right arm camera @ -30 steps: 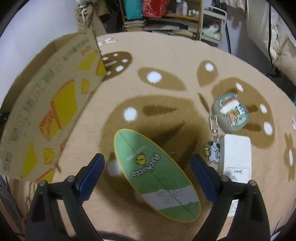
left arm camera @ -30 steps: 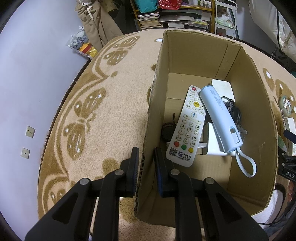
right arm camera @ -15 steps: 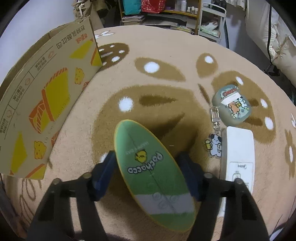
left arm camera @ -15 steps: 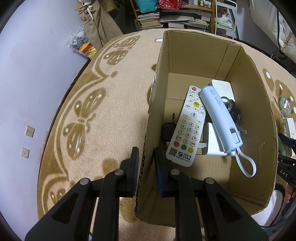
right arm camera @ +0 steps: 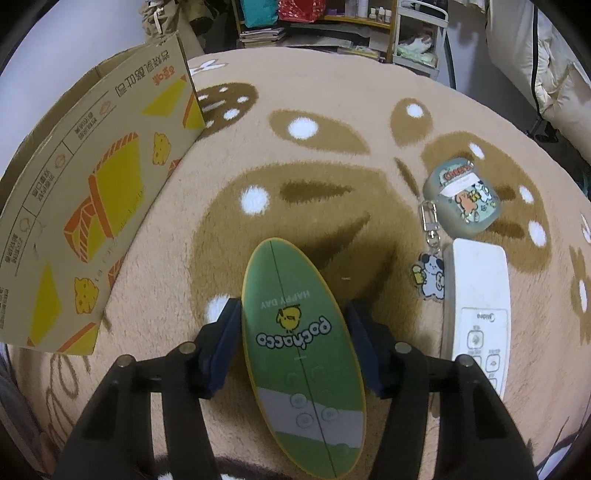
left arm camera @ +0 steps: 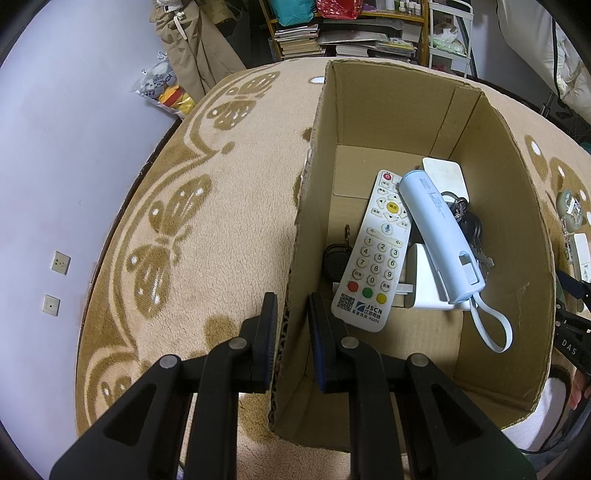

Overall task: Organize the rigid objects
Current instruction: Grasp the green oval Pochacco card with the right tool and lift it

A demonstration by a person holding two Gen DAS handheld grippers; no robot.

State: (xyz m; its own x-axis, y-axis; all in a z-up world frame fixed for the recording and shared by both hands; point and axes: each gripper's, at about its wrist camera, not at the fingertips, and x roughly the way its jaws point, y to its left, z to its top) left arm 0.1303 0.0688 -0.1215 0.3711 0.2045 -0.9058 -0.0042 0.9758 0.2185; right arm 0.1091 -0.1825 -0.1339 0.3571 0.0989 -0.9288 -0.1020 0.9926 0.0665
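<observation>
My left gripper (left arm camera: 291,306) is shut on the near left wall of an open cardboard box (left arm camera: 388,107), one finger outside and one inside. In the box lie a white remote (left arm camera: 376,251), a light blue power bank (left arm camera: 439,229), a bunch of keys (left arm camera: 467,221), a black fob (left arm camera: 335,258) and white blocks (left arm camera: 421,280). In the right wrist view, my right gripper (right arm camera: 292,308) is shut on a green oval "pochacco" board (right arm camera: 280,273), with its fingers pressed against the board's two long edges just above the beige rug.
To the right of the board, a grey-green earbud case (right arm camera: 461,197) with a puppy charm (right arm camera: 428,280) and a white air-conditioner remote (right arm camera: 476,295) rest on the rug. The box's printed outer wall (right arm camera: 92,192) stands to the left. Shelves (left arm camera: 351,33) and bags line the room's far side.
My right gripper moved in from wide open and shut on the green board's sides. My left gripper kept its hold on the box wall.
</observation>
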